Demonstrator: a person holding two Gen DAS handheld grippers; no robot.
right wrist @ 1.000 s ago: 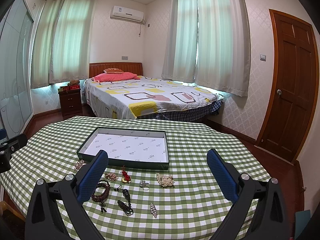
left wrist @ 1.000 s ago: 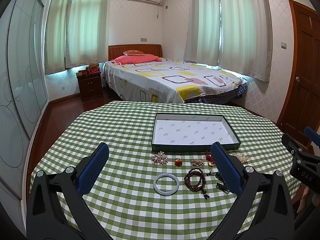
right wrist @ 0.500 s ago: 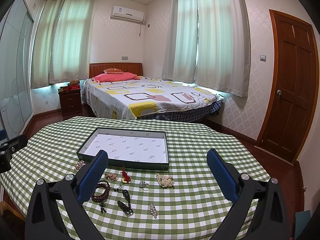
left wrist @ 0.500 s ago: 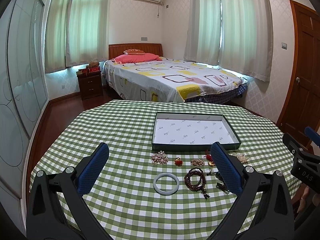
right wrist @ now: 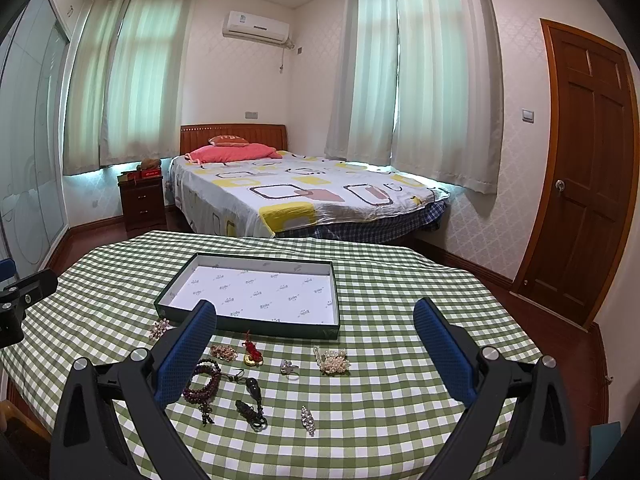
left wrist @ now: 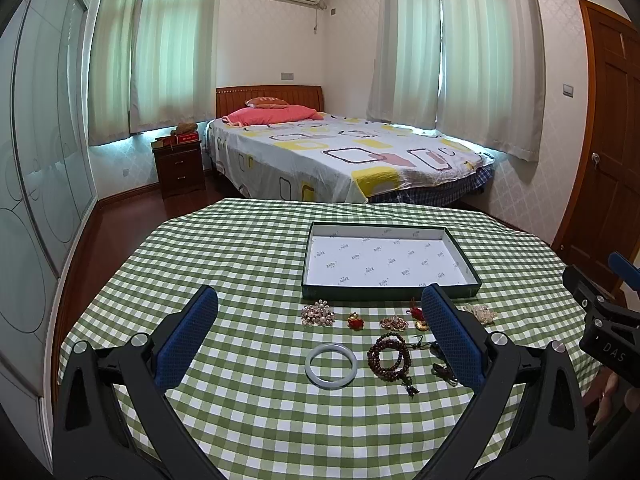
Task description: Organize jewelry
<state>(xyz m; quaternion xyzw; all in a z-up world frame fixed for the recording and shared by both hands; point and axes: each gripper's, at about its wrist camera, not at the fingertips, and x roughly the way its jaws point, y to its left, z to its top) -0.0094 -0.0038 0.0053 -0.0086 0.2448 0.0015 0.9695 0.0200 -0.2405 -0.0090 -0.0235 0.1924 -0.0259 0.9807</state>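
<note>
— Jewelry lies loose on the green checked tablecloth [left wrist: 240,248], in a band just ahead of both grippers. Where is the pale bangle [left wrist: 331,366]?

— Flat between the left gripper [left wrist: 320,344]'s spread fingers, with the brown bead bracelet [left wrist: 390,356] just beside it toward the right finger. Beyond them sit a pearl cluster brooch [left wrist: 317,313], a small red charm [left wrist: 355,321] and a gold-and-red tassel charm [right wrist: 252,354].

— And the right gripper [right wrist: 316,354]?

— Jaws wide apart too, holding nothing. Between its fingers lie a small ring [right wrist: 289,367], a pearl bow piece [right wrist: 331,361], a slim rhinestone clip [right wrist: 308,420] and a dark corded pendant [right wrist: 251,404].

— The tray?

— The shallow dark green box [right wrist: 256,326] with white printed lining [left wrist: 384,258] sits just past the jewelry, nothing inside it. Farther off stand a bed [right wrist: 304,196] and a wooden door [right wrist: 588,168].
</note>
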